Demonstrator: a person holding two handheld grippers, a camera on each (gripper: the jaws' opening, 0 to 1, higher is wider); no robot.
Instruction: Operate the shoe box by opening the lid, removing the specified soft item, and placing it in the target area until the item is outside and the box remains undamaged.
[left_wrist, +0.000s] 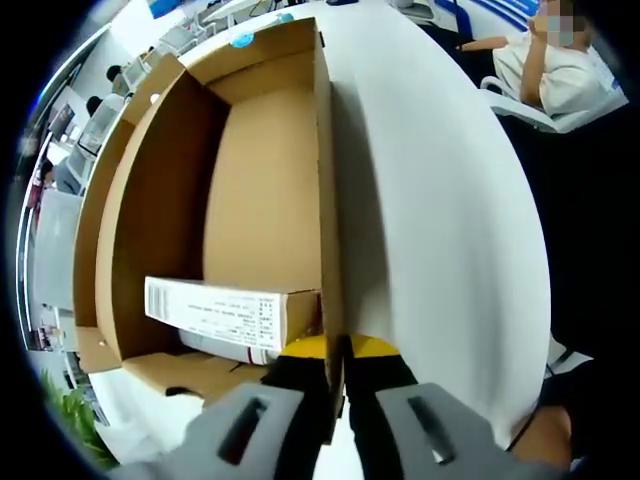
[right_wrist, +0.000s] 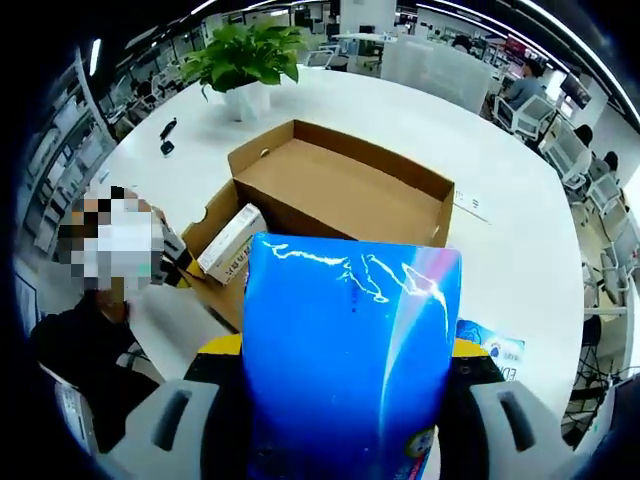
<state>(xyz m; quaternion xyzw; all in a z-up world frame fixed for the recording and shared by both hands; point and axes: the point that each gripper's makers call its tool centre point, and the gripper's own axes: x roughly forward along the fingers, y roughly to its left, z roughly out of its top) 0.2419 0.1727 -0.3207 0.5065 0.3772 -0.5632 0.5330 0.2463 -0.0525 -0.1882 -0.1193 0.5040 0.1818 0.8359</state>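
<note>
The brown cardboard shoe box (left_wrist: 265, 190) lies open on the white table (left_wrist: 430, 200), with its lid flap (left_wrist: 95, 210) folded out to the left. Inside, at the near end, rests a small white printed carton (left_wrist: 230, 315). My left gripper (left_wrist: 336, 385) is shut on the box's right wall, whose edge runs down between the black fingers. In the right gripper view, my right gripper (right_wrist: 345, 420) is shut on a glossy blue soft pack (right_wrist: 350, 340), held up in front of and above the open box (right_wrist: 340, 185). The white carton (right_wrist: 230, 240) lies at the box's left end.
A potted green plant (right_wrist: 240, 55) and a small black object (right_wrist: 165, 130) stand on the far side of the round table (right_wrist: 520, 250). A blue-and-white printed sheet (right_wrist: 490, 350) lies right of the pack. A person sits at the left, another at upper right (left_wrist: 555, 70).
</note>
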